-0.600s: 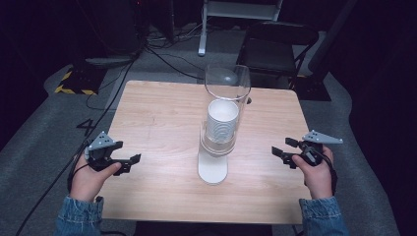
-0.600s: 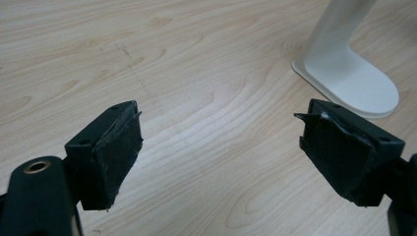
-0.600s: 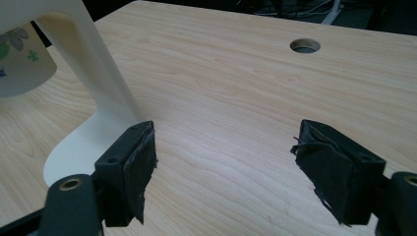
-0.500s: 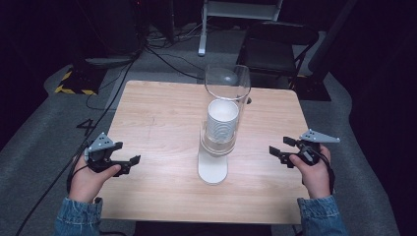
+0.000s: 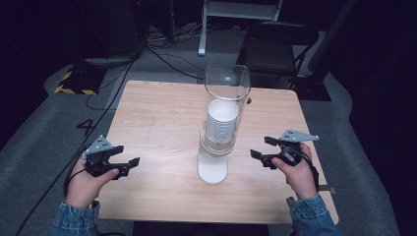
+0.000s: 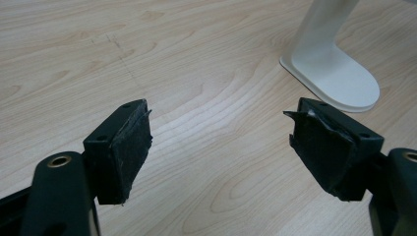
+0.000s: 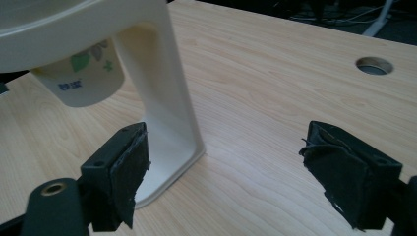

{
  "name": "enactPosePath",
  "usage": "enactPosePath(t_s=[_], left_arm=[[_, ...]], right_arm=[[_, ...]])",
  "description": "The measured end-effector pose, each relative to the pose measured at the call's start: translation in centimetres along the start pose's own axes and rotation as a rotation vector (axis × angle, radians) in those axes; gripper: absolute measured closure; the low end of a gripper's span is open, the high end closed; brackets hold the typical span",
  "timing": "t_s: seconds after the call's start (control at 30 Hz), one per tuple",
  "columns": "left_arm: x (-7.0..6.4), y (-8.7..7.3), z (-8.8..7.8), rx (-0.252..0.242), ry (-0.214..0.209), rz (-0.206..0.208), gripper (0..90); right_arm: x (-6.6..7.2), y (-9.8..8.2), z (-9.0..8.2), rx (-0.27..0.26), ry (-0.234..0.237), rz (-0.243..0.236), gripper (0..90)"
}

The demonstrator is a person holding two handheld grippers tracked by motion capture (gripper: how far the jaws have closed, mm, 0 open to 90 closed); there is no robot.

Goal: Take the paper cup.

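A cup dispenser stands mid-table: a clear tube [image 5: 227, 83] over a stack of white paper cups [image 5: 222, 120], on a white stand with a flat base [image 5: 213, 169]. My right gripper [image 5: 260, 146] hovers to the right of the stand, open, with nothing between its jaws. In the right gripper view, the gripper [image 7: 226, 167] faces the stand's column [image 7: 162, 88], and the lowest cup [image 7: 81, 81] hangs from the ring above. My left gripper [image 5: 127, 156] is open near the table's front left. In the left gripper view, the gripper [image 6: 221, 142] has the base [image 6: 334, 78] ahead at the right.
The wooden table [image 5: 157, 113] has a round cable hole [image 5: 248, 101] behind the dispenser, also seen as the hole [image 7: 373, 65] in the right gripper view. A dark chair [image 5: 275, 46] and floor cables [image 5: 147, 49] lie beyond the far edge.
My right gripper has moved left, closer to the dispenser's stand. The left gripper has stayed where it was.
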State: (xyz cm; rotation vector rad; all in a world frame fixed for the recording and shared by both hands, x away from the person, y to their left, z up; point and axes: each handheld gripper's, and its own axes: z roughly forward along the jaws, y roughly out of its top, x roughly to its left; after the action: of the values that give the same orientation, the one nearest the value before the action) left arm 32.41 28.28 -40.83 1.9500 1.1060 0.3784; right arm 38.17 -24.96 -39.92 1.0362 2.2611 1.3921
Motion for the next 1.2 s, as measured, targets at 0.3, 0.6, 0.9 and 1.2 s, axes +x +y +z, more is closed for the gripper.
enactPosePath(t_s=[0.3,0.6,0.9,1.2], left_arm=[[0.1,-0.6,-0.7,-0.005,0.027,-0.010,22.8],[0.1,-1.5,-1.3,0.001,0.047,-0.011,22.6],[0.1,-2.2,-1.5,0.011,0.053,-0.016,22.6],[0.2,-2.5,-1.7,0.012,0.063,-0.026,22.6]], right_arm=[[2.2,0.7,1.8,0.003,0.082,-0.036,17.1],[4.5,1.2,4.8,-0.025,0.195,-0.045,19.4],[6.3,1.3,7.2,-0.057,0.249,-0.072,19.9],[7.1,1.2,8.8,-0.165,0.237,-0.080,25.7]])
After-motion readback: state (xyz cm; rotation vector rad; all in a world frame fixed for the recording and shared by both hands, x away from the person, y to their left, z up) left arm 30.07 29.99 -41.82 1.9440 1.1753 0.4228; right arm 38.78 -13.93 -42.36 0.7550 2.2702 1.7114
